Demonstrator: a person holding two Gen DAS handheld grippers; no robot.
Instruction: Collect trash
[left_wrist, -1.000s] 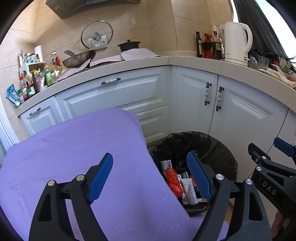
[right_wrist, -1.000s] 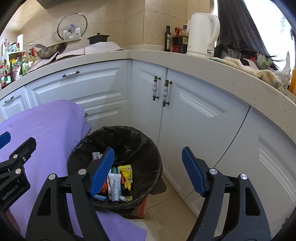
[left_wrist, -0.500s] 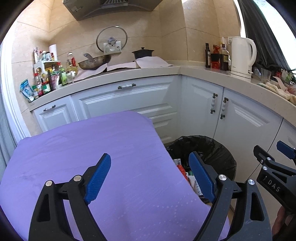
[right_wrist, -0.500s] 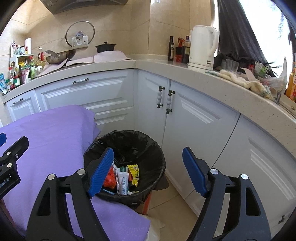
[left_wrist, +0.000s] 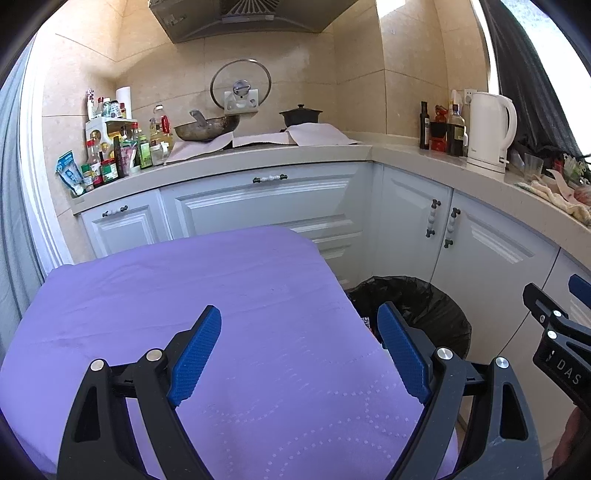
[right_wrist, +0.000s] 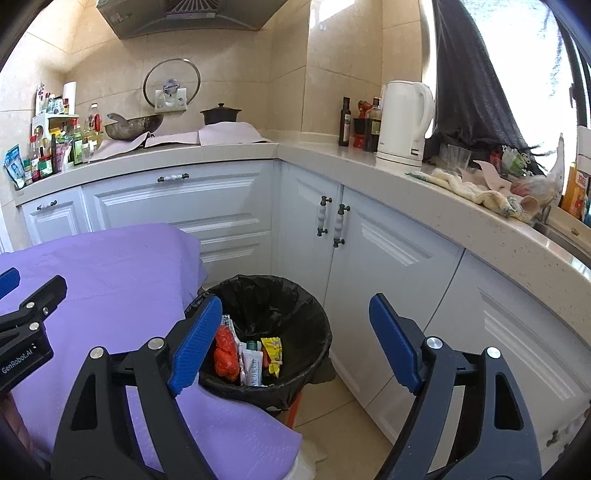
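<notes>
With the left gripper (left_wrist: 299, 354) and the right gripper (right_wrist: 291, 347) both spread wide and empty, the trash (right_wrist: 251, 354) is seen lying in the black-lined bin (right_wrist: 317, 332) beside the purple-covered table (left_wrist: 184, 295), so collection is judged finished unless a further piece is found.

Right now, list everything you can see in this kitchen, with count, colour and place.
Black-lined round trash bin: one, floor, by the corner cabinets.
Wrappers and tubes: several, red, white, yellow, inside the bin.
Purple cloth-covered table: one, left of the bin.
White electric kettle: one, right counter.
Dark glass bottles: a few, left of the kettle.
Metal wok: one, stove.
Black lidded pot: one, stove.
Glass pan lid: one, wall.
Condiment bottles: many, mixed, left counter.
Left gripper: blue pads, open, over the table.
Right gripper: blue pads, open, near the bin.
</notes>
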